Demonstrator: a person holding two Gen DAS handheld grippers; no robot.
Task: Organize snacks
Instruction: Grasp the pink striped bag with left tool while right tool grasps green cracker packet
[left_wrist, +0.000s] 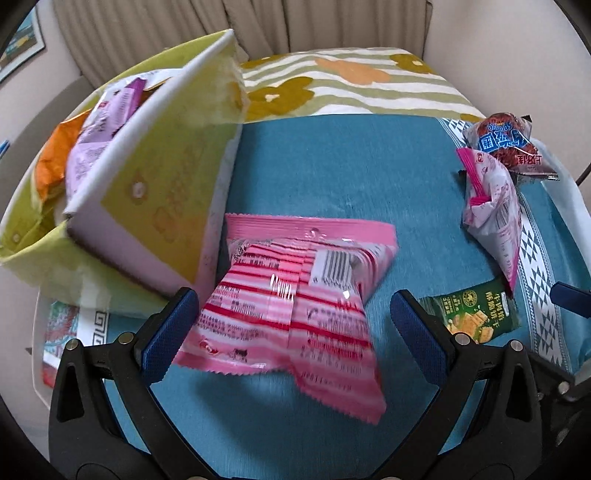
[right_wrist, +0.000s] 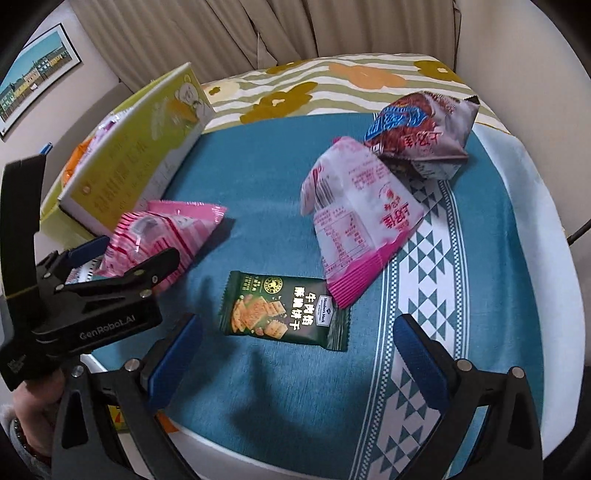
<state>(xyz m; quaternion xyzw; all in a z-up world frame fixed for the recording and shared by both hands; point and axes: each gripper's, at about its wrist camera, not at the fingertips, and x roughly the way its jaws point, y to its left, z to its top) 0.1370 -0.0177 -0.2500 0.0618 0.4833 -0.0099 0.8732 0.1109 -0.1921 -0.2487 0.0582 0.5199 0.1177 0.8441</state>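
Observation:
A pink striped snack bag (left_wrist: 295, 302) lies on the teal cloth between the fingers of my open left gripper (left_wrist: 291, 325); it also shows in the right wrist view (right_wrist: 162, 236). A yellow-green box (left_wrist: 147, 177) at the left holds purple and orange packets (left_wrist: 99, 125). My right gripper (right_wrist: 295, 350) is open just in front of a dark green cracker packet (right_wrist: 284, 310). A white-and-pink bag (right_wrist: 354, 214) and a brown-and-blue bag (right_wrist: 421, 133) lie further back on the right. The left gripper (right_wrist: 122, 266) shows at the left in the right wrist view.
The teal cloth (left_wrist: 332, 177) covers a table with a white patterned band (right_wrist: 413, 295) on the right. A flowered striped cloth (left_wrist: 351, 85) lies behind. Curtains (right_wrist: 277, 29) hang at the back. The table's near edge runs below the left gripper.

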